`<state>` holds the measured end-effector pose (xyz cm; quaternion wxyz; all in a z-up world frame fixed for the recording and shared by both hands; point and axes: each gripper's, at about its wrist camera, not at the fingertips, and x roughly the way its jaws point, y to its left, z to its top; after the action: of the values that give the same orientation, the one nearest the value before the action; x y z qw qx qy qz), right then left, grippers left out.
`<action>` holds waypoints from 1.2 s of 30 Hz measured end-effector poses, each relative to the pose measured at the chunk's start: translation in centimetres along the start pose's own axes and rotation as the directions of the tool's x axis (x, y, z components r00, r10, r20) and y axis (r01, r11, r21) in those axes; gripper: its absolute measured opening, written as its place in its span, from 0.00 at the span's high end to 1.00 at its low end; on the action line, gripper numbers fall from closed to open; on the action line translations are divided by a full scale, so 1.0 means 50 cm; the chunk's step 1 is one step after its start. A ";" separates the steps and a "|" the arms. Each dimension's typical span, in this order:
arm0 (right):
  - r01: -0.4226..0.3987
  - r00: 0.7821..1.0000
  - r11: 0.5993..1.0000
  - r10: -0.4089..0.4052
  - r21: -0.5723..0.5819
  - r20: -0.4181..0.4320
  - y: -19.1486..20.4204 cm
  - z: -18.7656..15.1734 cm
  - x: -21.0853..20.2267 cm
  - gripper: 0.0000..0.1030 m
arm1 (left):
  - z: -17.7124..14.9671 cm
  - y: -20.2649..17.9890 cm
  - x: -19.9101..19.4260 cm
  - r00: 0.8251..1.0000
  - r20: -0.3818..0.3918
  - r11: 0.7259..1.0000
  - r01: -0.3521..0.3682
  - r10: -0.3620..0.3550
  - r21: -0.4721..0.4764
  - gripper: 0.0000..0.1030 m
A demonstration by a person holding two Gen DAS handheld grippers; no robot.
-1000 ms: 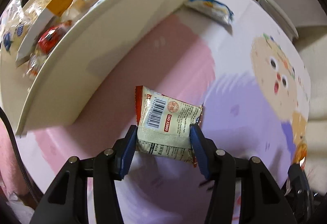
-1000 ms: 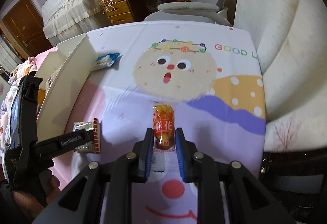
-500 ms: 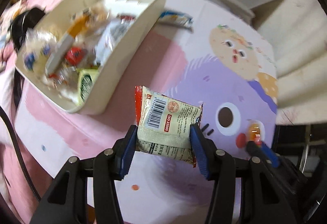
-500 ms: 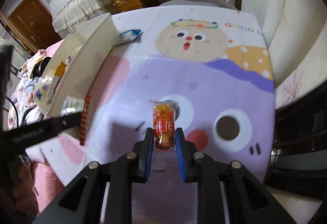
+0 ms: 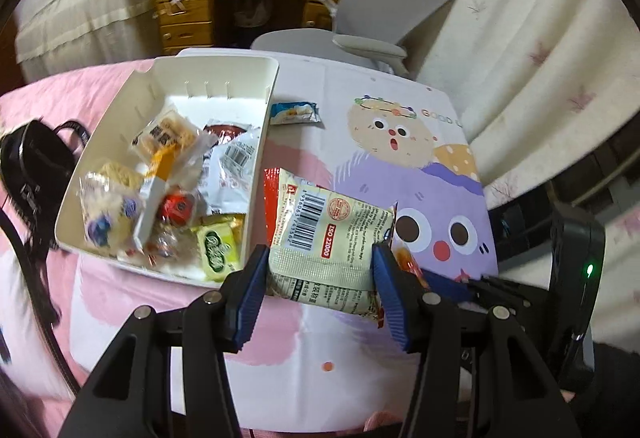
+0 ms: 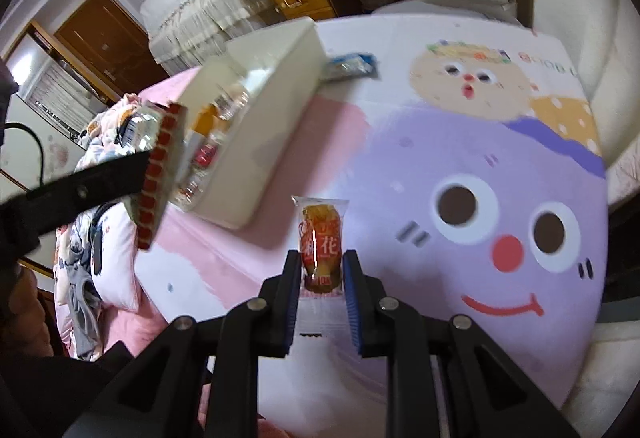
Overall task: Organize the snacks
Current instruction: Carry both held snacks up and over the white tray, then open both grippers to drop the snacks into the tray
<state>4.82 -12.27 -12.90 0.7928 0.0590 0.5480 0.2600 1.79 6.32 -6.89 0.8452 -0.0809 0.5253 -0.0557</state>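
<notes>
Both claws grip snack packets.

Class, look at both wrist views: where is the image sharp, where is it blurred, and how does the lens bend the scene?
Left wrist view: the barcode packet in the left hand-held gripper is crisp; the white bin is slightly soft; straight edges bow toward the dark round border. Right wrist view: the orange snack in the right hand-held gripper is fairly sharp; the bin and tablecloth are smeared.
</notes>
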 end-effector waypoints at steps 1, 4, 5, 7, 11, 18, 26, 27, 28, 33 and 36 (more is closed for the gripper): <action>0.001 1.000 1.000 -0.001 0.000 0.017 0.016 0.006 0.000 0.79 | 0.004 0.011 0.000 1.000 -0.004 1.000 0.010 -0.010 0.017 0.50; 0.007 0.998 1.000 -0.008 0.021 0.056 0.061 0.028 0.000 0.79 | 0.028 0.057 -0.015 1.000 -0.011 0.997 0.010 -0.009 0.072 0.50; 0.007 0.997 0.999 -0.010 0.036 0.077 0.080 0.038 0.001 0.79 | 0.037 0.072 -0.022 1.000 -0.006 0.996 0.009 -0.008 0.088 0.50; 0.011 0.995 0.998 -0.017 0.063 0.096 0.106 0.052 0.001 0.79 | 0.061 0.108 -0.037 1.000 0.005 0.992 0.005 -0.006 0.124 0.50; 0.023 0.990 0.996 -0.036 0.090 0.138 0.176 0.080 0.018 0.79 | 0.103 0.186 -0.054 0.999 0.029 0.987 0.019 -0.024 0.160 0.50; 0.053 0.983 0.992 -0.072 0.113 0.169 0.280 0.110 0.070 0.79 | 0.152 0.314 -0.050 0.998 0.015 0.977 0.057 -0.062 0.207 0.50; 0.064 0.987 0.988 -0.084 0.140 0.138 0.344 0.140 0.114 0.79 | 0.177 0.424 -0.016 0.996 -0.054 0.984 0.083 -0.075 0.158 0.50; 0.072 0.987 0.988 -0.090 0.135 0.134 0.349 0.144 0.117 0.79 | 0.177 0.431 -0.012 0.995 -0.064 0.984 0.087 -0.078 0.152 0.50; 0.077 0.987 0.988 -0.094 0.130 0.134 0.354 0.145 0.116 0.79 | 0.177 0.437 -0.007 0.993 -0.079 0.984 0.096 -0.085 0.148 0.50; 0.069 0.986 0.989 -0.087 0.129 0.139 0.352 0.153 0.115 0.78 | 0.175 0.433 0.005 0.991 -0.086 0.984 0.113 -0.102 0.135 0.49; 0.055 0.991 0.989 -0.070 0.135 0.113 0.329 0.153 0.122 0.60 | 0.169 0.422 0.020 0.990 -0.100 0.989 0.111 -0.101 0.097 0.41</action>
<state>7.60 6.22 -8.78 0.8259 0.1092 0.5179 0.1942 10.02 27.50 -8.19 0.8182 -0.0626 0.5562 -0.1310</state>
